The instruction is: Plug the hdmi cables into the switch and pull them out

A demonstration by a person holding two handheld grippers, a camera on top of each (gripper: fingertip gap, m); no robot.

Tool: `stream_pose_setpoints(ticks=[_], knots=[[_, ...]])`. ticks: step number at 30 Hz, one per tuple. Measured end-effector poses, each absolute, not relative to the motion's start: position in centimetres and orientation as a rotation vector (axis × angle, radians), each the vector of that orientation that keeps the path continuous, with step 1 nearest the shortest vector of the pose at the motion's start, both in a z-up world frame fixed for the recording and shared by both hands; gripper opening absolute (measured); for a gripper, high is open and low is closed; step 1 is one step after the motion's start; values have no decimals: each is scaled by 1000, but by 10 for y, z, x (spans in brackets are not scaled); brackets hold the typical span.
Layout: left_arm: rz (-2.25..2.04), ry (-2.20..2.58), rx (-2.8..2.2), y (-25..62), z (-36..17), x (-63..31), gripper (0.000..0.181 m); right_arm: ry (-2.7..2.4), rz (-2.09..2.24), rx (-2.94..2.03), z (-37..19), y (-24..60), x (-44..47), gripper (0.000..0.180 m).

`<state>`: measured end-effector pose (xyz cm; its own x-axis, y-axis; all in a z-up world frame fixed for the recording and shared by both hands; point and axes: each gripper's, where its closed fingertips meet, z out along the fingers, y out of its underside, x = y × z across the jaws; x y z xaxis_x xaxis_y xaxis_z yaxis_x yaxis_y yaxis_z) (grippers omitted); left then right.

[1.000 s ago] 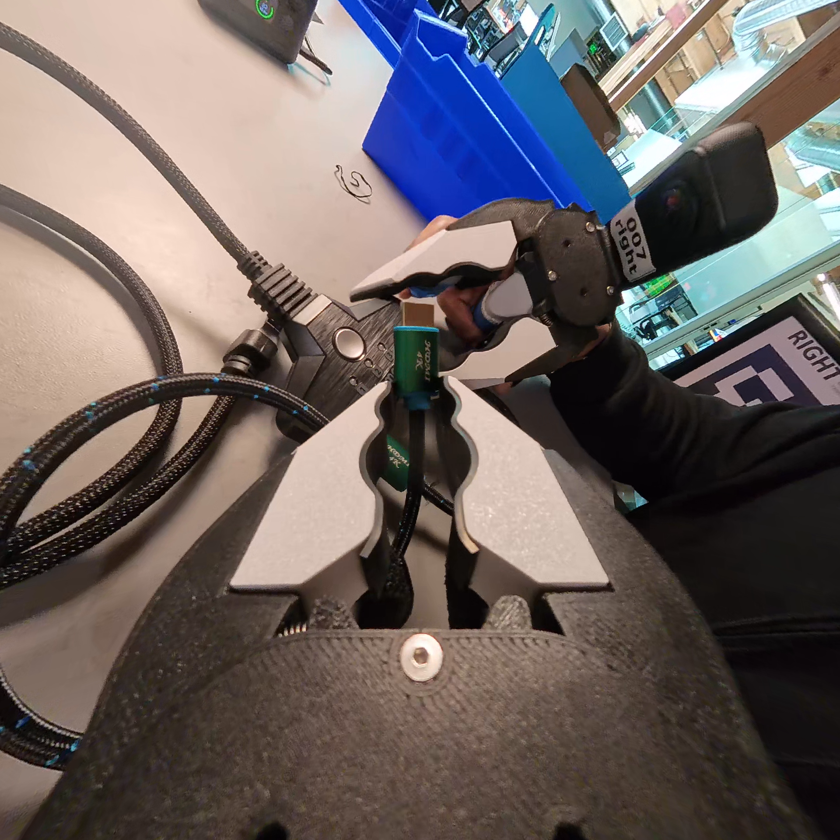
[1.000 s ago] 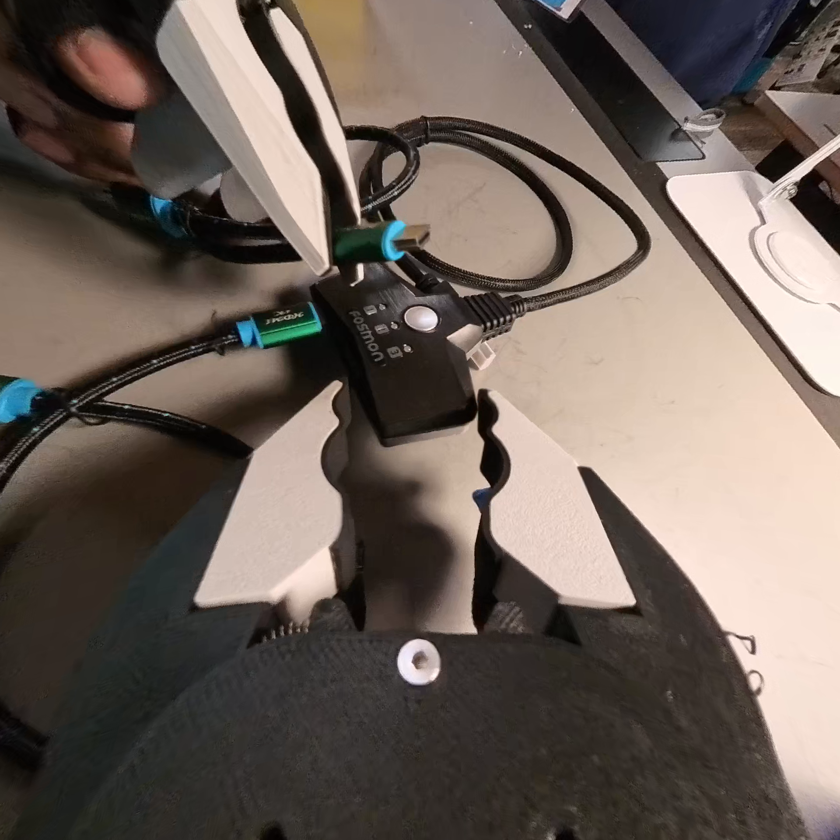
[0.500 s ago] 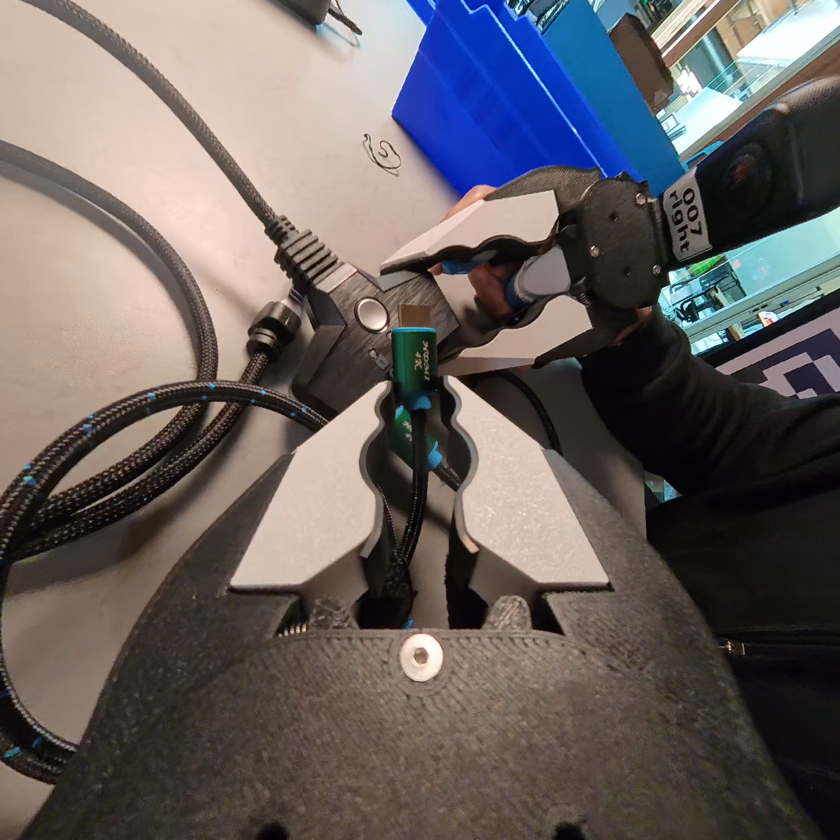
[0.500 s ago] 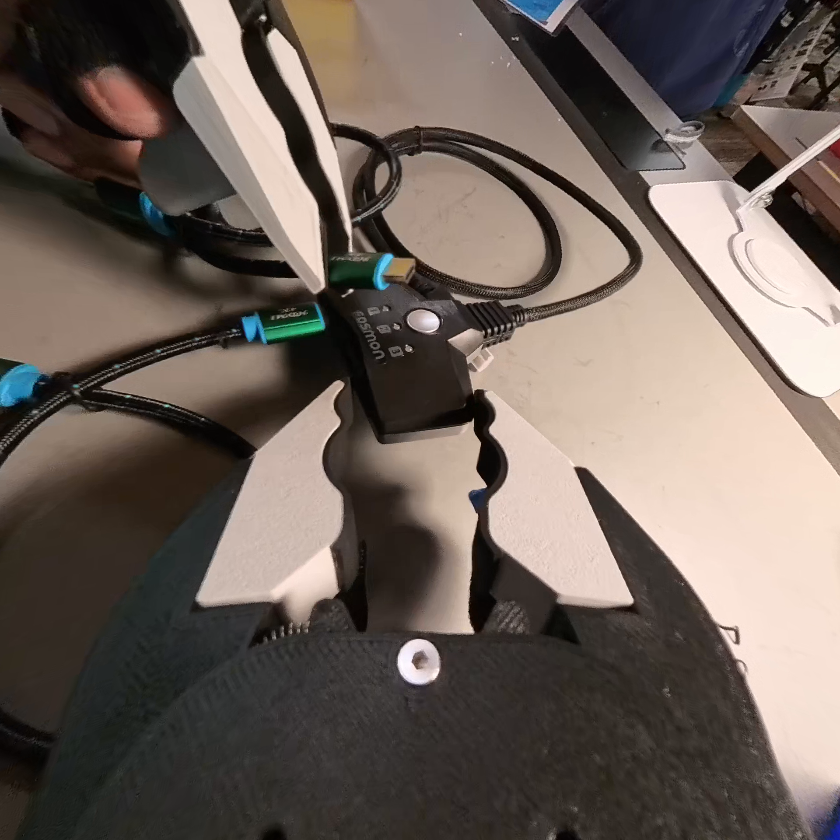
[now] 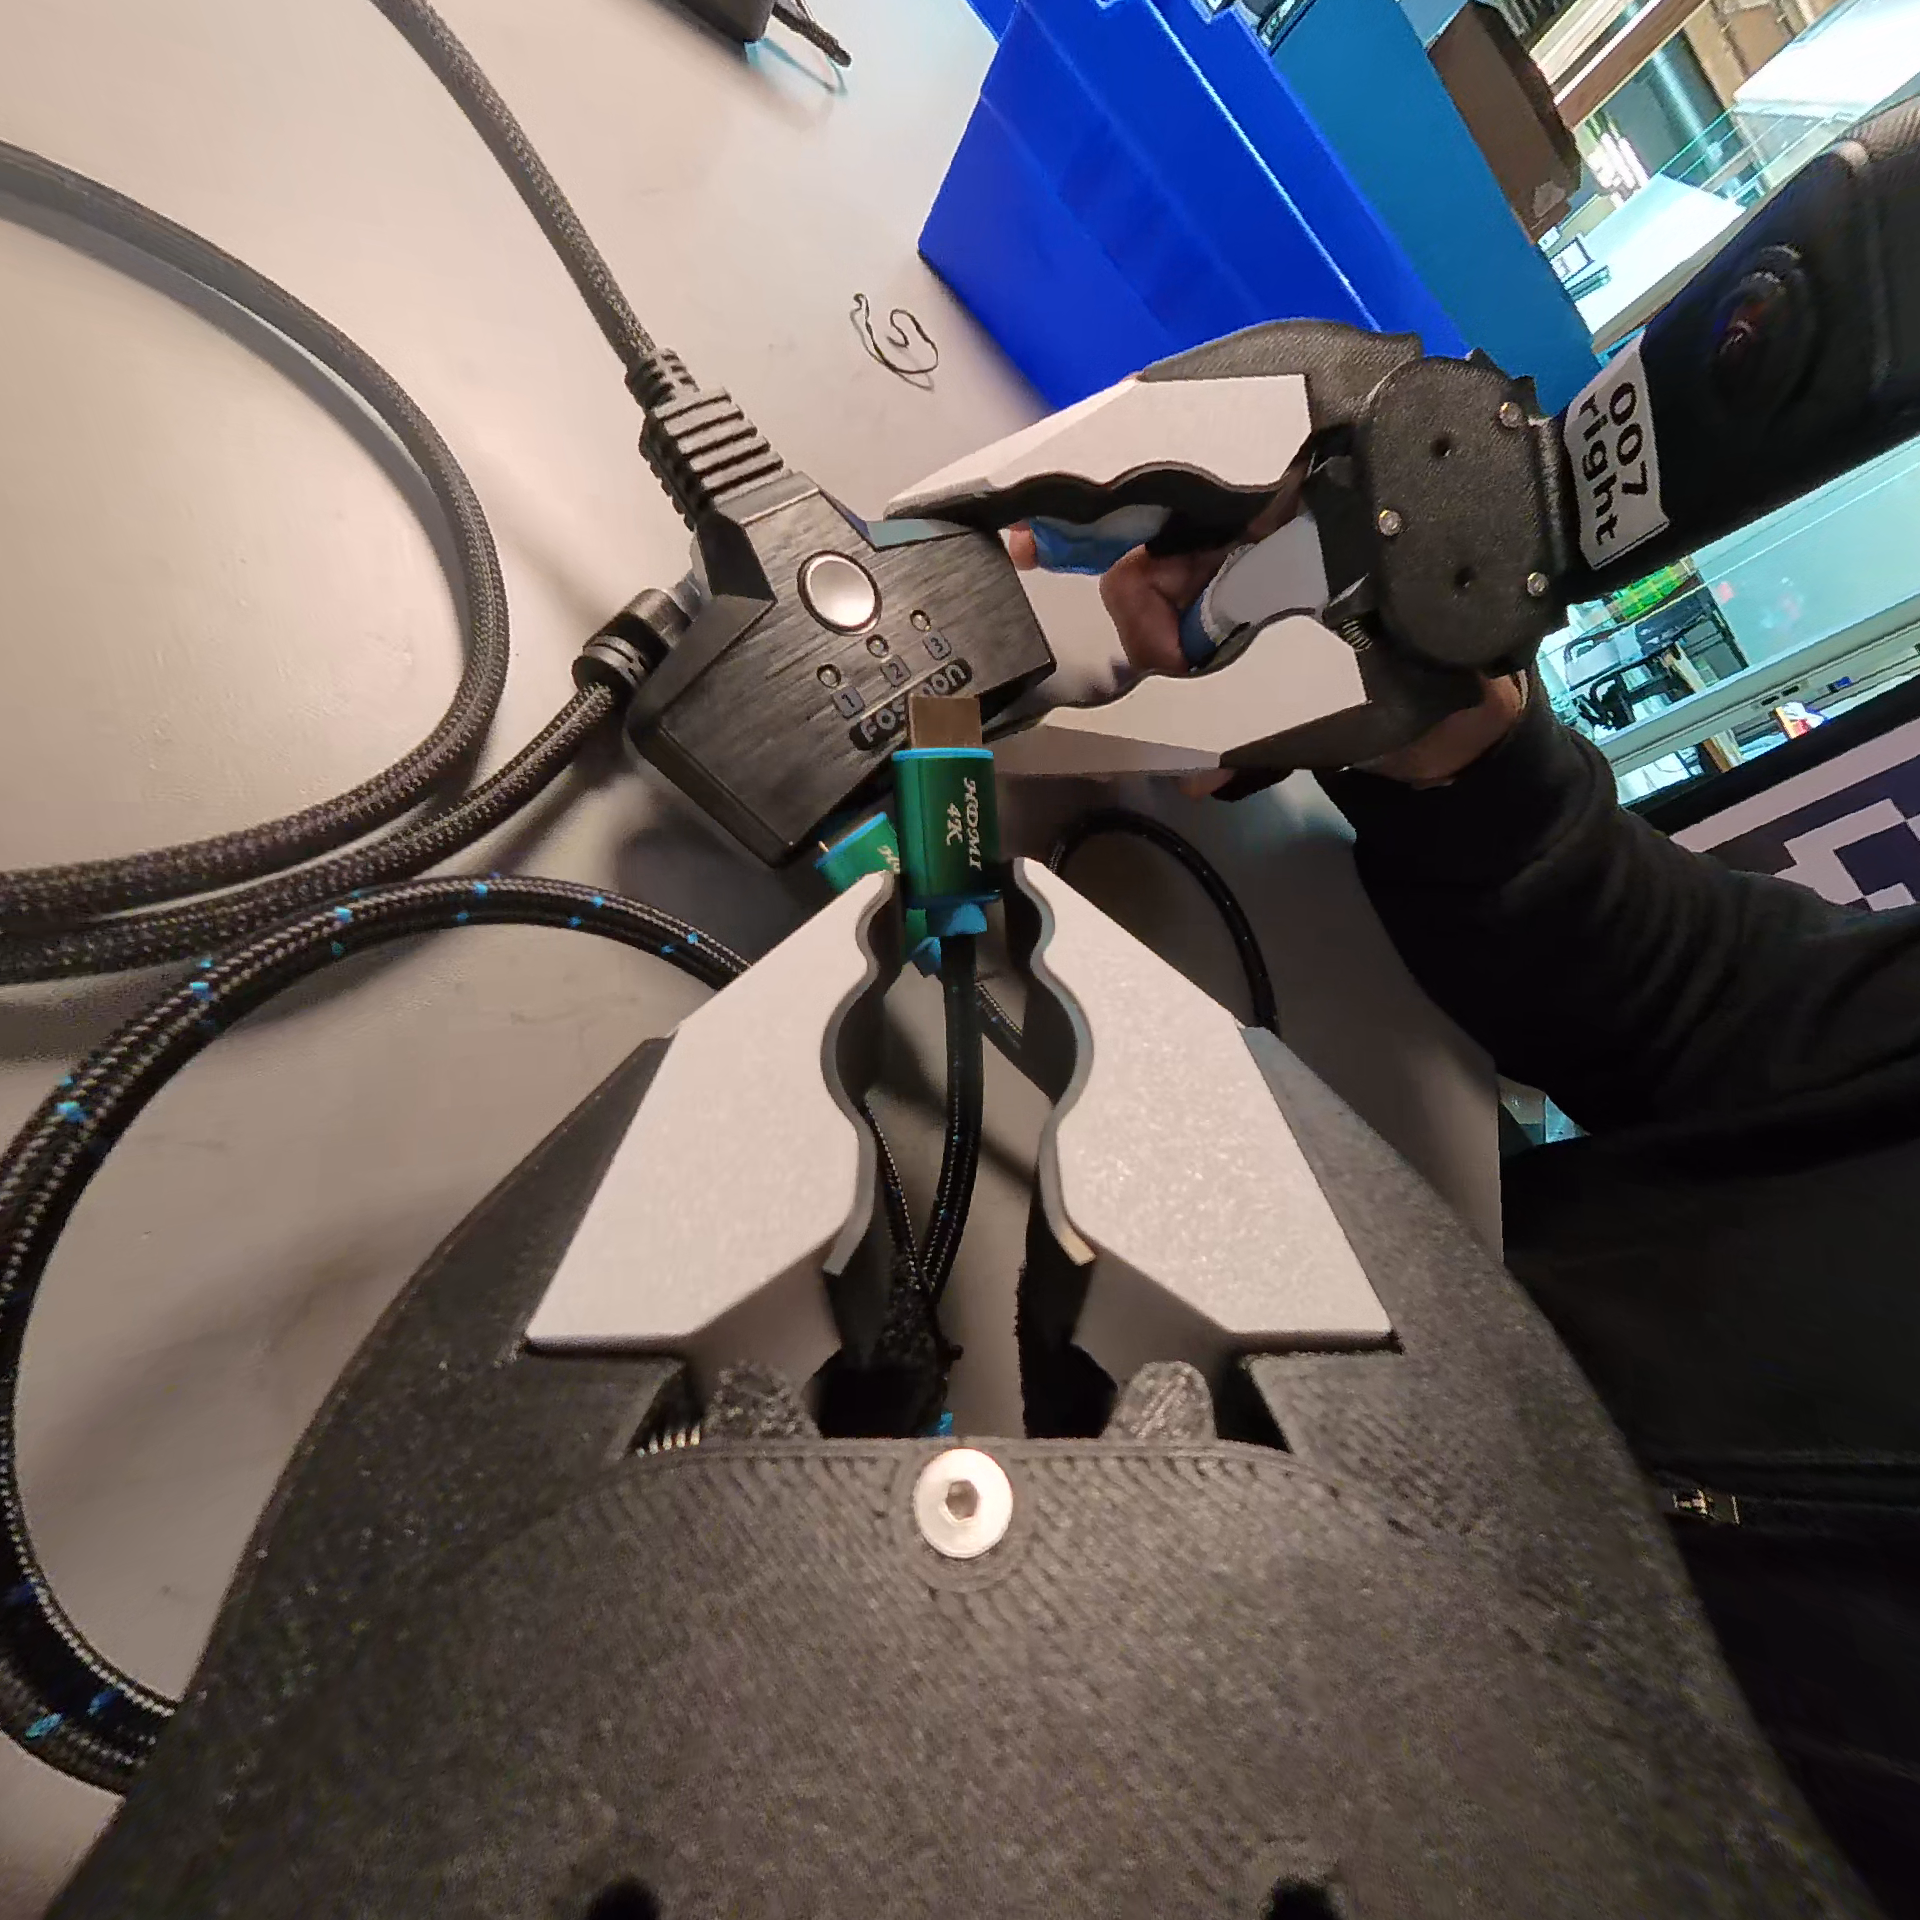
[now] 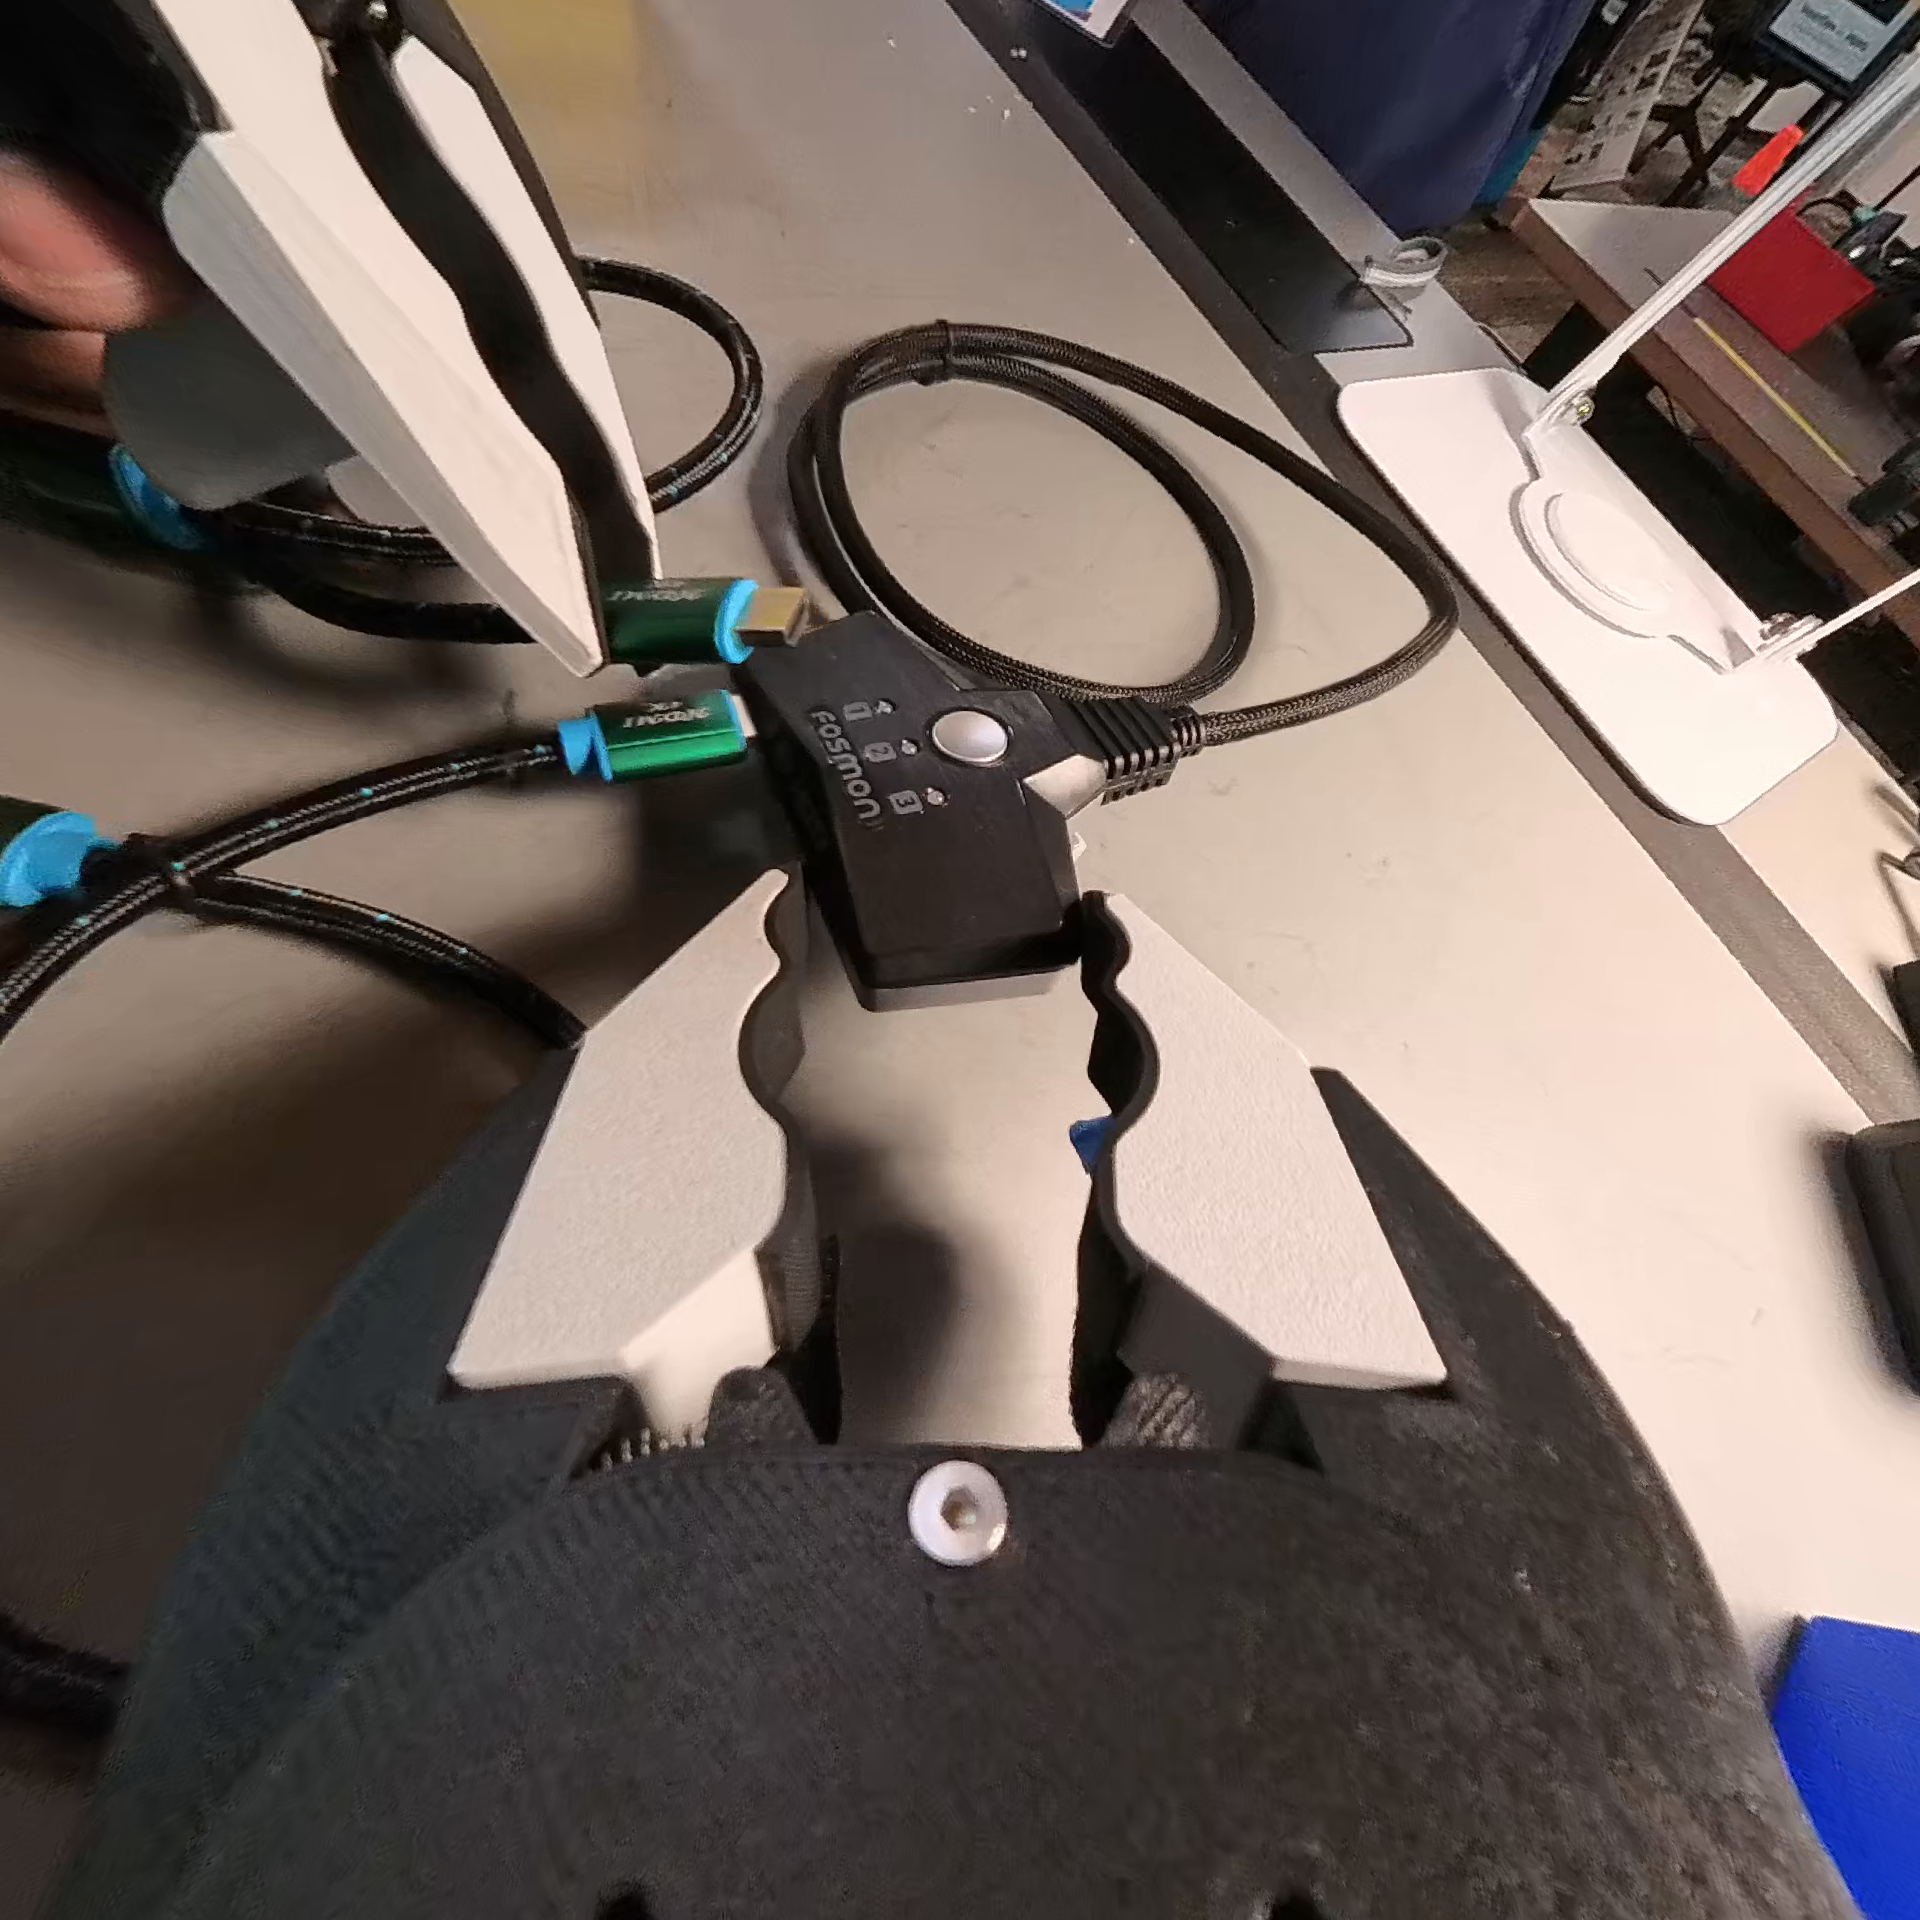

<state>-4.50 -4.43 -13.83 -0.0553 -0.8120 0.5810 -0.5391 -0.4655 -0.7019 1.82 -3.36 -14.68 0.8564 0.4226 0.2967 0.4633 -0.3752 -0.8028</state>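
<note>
Altogether two green plugs (image 6: 665, 623), one switch (image 6: 935, 831).

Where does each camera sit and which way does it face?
Left wrist view: on the left gripper, facing the black brushed switch box; its grey fingers clamp a green HDMI plug.
Right wrist view: on the right gripper, fingers gripping the switch's end.
Shared: switch, plug, both grippers.

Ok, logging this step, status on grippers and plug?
Left gripper shut on green plug, tip above switch. Right gripper braces switch. Second plug seated alongside.
</note>
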Motion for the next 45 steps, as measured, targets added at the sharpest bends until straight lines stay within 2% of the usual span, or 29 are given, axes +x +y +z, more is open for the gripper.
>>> stream_pose_setpoints(ticks=[45], knots=[[-1653, 1347, -2029, -47, -134, -42, 19, -578, -103, -2025, -144, -32, 29, 53]])
